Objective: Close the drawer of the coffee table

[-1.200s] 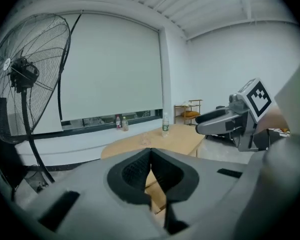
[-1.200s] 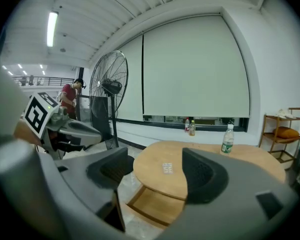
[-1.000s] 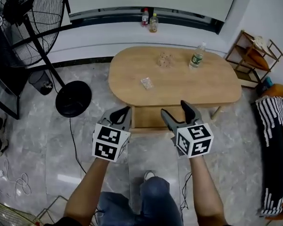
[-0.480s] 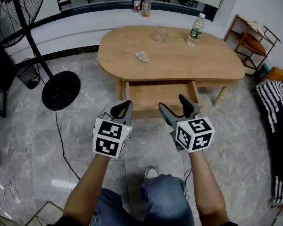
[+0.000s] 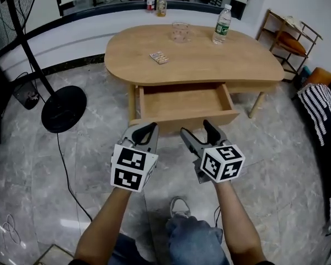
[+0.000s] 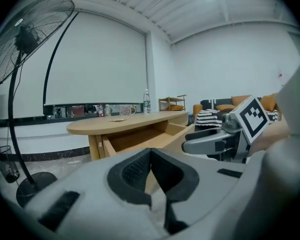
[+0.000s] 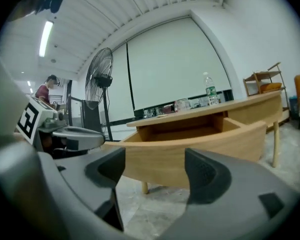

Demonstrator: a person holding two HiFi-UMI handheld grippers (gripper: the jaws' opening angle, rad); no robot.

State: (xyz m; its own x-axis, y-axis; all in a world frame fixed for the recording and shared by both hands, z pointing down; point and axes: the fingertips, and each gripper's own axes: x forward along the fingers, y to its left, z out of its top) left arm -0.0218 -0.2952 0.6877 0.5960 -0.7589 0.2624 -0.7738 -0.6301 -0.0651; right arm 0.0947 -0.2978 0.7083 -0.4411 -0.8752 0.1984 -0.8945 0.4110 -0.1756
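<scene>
The coffee table (image 5: 209, 65) carries a bottle (image 5: 223, 24), a glass (image 5: 180, 32) and a packet (image 5: 159, 57).

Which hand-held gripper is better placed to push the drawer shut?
Probably the right hand-held gripper: it faces the drawer front near its middle, jaws just opening, nothing between them. The left hand-held gripper faces its left end.

Both hands have come down: the left gripper (image 5: 144, 131) and the right gripper (image 5: 197, 130), which overlapped the front of the drawer (image 5: 187, 116) in the head view a second ago, now show just short of it. The right gripper's jaws have just been opening a little wider, with nothing between them. The head view has dropped and drawn nearer to the table (image 5: 209, 65), so the drawer's bare inside now shows whole, and the head of the floor fan (image 5: 63, 108) has slid almost out at the top left.
</scene>
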